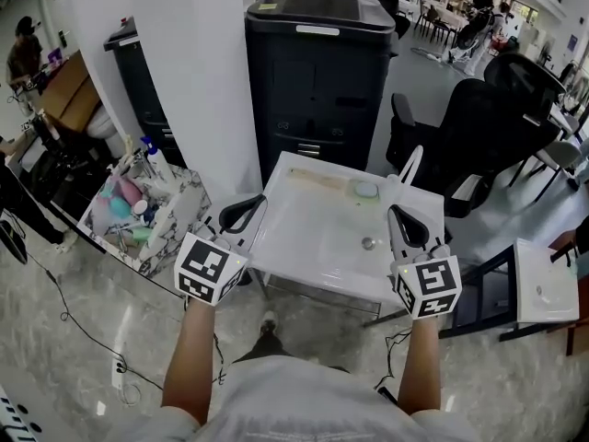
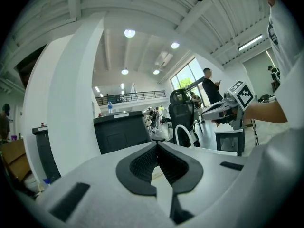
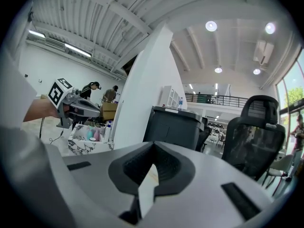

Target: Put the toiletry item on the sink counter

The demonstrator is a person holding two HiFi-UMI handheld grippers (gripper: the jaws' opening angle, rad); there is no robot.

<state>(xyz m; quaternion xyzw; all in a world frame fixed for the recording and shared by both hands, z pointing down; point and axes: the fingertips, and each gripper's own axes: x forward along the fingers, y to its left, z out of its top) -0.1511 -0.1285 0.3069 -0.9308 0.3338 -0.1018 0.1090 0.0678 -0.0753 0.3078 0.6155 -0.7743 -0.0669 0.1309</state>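
Both pairs of fingers are sitting pressed together, empty, as the left gripper (image 1: 241, 212) and right gripper (image 1: 406, 225) are hovering over the one sink bench (image 1: 304, 221). At least four toiletry bottles (image 1: 130, 191) are waiting in the single basket (image 1: 177, 221) at nine o'clock. I'd say the left should be opening wide before dipping onto one.

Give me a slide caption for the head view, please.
Left hand-held gripper and right hand-held gripper, both shut and empty, flank the white sink.

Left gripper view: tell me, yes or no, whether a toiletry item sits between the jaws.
No, the left gripper has its jaws closed tip to tip with nothing between them.
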